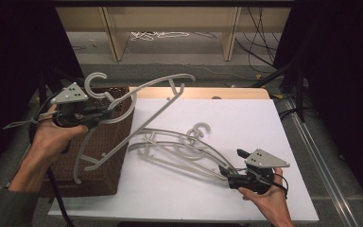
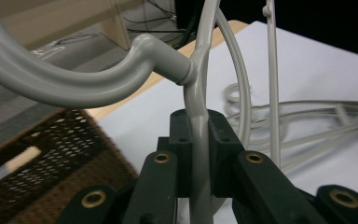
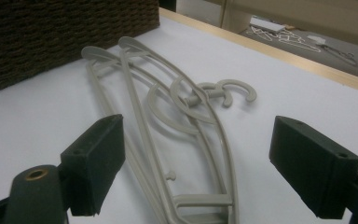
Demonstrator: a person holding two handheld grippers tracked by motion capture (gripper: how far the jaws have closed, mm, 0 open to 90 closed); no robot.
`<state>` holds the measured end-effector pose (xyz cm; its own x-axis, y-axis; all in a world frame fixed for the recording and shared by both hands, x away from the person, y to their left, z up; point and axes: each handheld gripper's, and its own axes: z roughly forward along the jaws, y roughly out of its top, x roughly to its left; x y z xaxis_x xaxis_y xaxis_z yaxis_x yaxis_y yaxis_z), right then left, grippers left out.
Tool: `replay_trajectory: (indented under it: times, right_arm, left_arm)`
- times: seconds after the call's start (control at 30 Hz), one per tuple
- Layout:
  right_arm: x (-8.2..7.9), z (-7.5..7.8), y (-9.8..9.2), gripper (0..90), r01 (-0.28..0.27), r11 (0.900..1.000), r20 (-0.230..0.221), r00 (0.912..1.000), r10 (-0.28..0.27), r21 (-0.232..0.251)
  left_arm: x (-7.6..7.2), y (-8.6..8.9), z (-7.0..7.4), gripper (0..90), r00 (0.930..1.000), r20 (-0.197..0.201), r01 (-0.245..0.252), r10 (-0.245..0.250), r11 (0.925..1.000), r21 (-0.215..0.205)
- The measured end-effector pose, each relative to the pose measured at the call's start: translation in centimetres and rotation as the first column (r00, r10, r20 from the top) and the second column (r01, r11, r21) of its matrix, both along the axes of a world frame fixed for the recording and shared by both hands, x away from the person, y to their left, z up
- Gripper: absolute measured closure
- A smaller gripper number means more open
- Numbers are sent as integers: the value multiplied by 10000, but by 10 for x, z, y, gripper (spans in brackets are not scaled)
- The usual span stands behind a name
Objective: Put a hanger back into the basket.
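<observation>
We see the left tongs (image 1: 108,112) pinching a grey plastic hanger (image 1: 137,111) just below its hook, the two black jaws pressed onto the neck from either side; in the left gripper view the hanger (image 2: 200,135) rises straight out from between the pads, its hook curving away to the left of them. In the high view the hanger is held off the worktop (image 1: 246,123), tilted, its hook just above the left tongs and its long arms spreading out to the side of them: one sweeps up and away over the far edge of the worktop, the other hangs down in front of a dark wicker basket (image 1: 108,165) that stands directly under and beside the left tongs.

We find the right tongs (image 1: 234,168) spread wide, nothing between the jaws. They sit low over the white worktop, pointing at a loose pile of hangers (image 1: 179,149) of the same grey plastic that lies flat just ahead of them. In the right gripper view the pile (image 3: 182,121) runs from between the two open jaws away into the distance, the near ends of the hangers lying level with the pads without touching them, the hooks farther out, and the basket (image 3: 65,37) beyond, to the left of the left-hand jaw.

The two tongs are well apart, the pile lying between them.
</observation>
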<state>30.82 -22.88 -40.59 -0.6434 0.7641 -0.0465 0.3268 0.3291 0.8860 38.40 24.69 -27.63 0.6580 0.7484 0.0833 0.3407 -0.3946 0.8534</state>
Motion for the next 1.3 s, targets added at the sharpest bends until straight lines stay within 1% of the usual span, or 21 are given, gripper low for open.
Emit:
replay_trajectory:
  times: [0.03,0.07,0.13,0.17,0.2,0.23,0.27,0.3,0.33,0.37,0.4,0.47,0.53,0.57,0.63,0.67,0.77,0.9,0.97,1.07,1.3]
  right_arm:
    - [0,0,0,193,-16,10000,-10,10000,16,-9]
    - [0,0,0,192,-22,10000,-7,10000,22,-32]
    - [0,0,0,193,-19,10000,-8,10000,19,-69]
    - [1,-1,0,193,43,10000,81,10000,-42,-28]
    - [0,-1,0,193,6,10000,-108,9999,-7,-98]
    - [1,-1,0,193,-33,10000,-40,10000,33,-90]
    - [1,-1,0,193,-30,10000,-75,10000,29,-90]
    - [1,-2,0,193,-38,9999,-90,10000,37,-106]
    - [1,-2,0,193,-33,10000,-109,9999,32,-91]
    - [1,-2,0,193,-48,9999,-151,9999,46,-104]
    - [2,-3,0,194,-28,9999,-128,9999,27,-111]
    - [2,-3,0,195,-36,9999,-138,9999,34,-161]
    - [2,-4,0,195,-35,9999,-144,9999,33,-142]
    - [3,-5,1,195,2,10000,-67,10000,-2,-94]
    - [2,-5,0,195,-20,9999,-156,9999,17,-145]
    - [3,-5,0,196,-17,9999,-167,9999,14,-158]
    - [3,-5,0,196,5,9998,-253,9997,-10,-197]
    - [3,-6,1,198,-45,9999,-242,9997,42,-149]
    - [3,-6,1,200,-57,9998,-241,9997,53,-168]
    - [3,-6,1,201,-34,9999,-219,9998,31,-136]
    - [3,-7,1,201,-75,9998,-250,9997,70,-197]
  left_arm:
    - [2,4,-1,819,9997,-22,-227,227,9997,-79]
    - [5,9,-1,819,9996,-18,-269,270,9992,280]
    - [11,18,-3,819,9990,97,-437,435,9986,298]
    - [13,22,-4,819,9986,58,-527,526,9982,274]
    - [16,25,-6,819,9972,131,-738,736,9972,130]
    - [17,29,-6,819,9968,120,-792,789,9963,320]
    - [20,33,-8,819,9953,148,-964,962,9952,160]
    - [21,37,-8,819,9950,140,-990,986,9946,323]
    - [22,40,-9,819,9935,162,-1129,1124,9932,275]
    - [22,44,-10,819,9907,164,-1354,1349,9899,420]
    - [23,47,-12,819,9892,212,-1459,1452,9887,345]
    - [25,56,-14,819,9876,165,-1566,1559,9862,542]
    - [26,63,-17,819,9836,187,-1803,1796,9825,473]
    - [27,66,-19,819,9826,75,-1856,1854,9817,433]
    - [28,69,-20,819,9816,50,-1910,1909,9807,424]
    - [29,74,-23,819,9774,104,-2113,2110,9770,289]
    - [30,81,-27,819,9747,100,-2237,2235,9745,193]
    - [32,91,-33,819,9722,73,-2342,2341,9717,316]
    - [33,96,-36,819,9725,38,-2327,2329,9707,604]
    - [33,101,-42,819,9731,20,-2302,2306,9707,689]
    - [31,114,-51,819,9696,-3,-2437,2445,9665,804]
